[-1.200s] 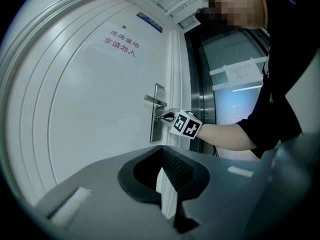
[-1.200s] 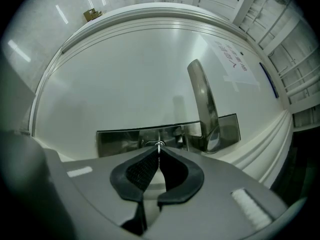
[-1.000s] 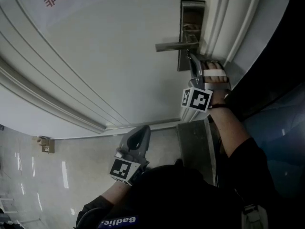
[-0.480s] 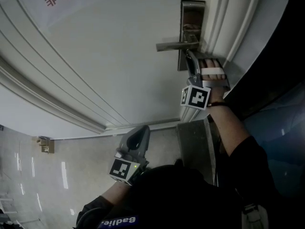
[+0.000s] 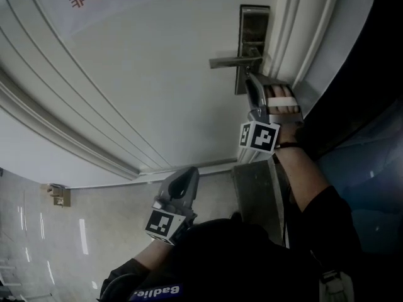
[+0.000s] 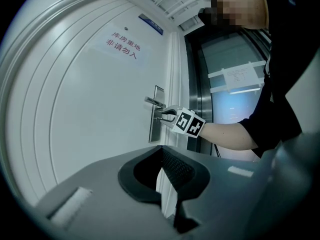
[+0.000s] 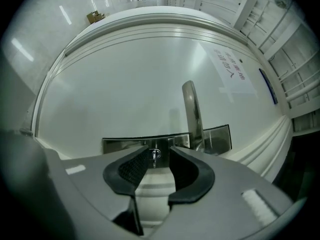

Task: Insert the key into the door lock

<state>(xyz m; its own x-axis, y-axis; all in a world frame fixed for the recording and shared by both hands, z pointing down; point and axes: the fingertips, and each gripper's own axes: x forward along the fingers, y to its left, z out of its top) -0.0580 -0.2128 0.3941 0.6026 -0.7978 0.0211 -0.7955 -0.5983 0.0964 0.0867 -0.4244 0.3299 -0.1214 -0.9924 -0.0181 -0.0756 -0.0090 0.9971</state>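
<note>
Right tongs (image 5: 251,79), in the head view, point up at the door lock plate (image 5: 254,41) in the upper right of the frame, just below the lever handle (image 5: 234,60). Against a second ago they sit a little lower, drawn back from the plate. The left tongs (image 5: 187,173) hang at lower centre as before, well apart from the lock.

From the left gripper view, the left tongs' pads meet at the tips, clenched on nothing, with the door beyond them.

Through the right gripper view, the jaws stand released, having just sprung apart and eased in slightly. The key (image 7: 154,155) sits in the keyhole at frame centre, seen between the pads, neither touching it.
</note>
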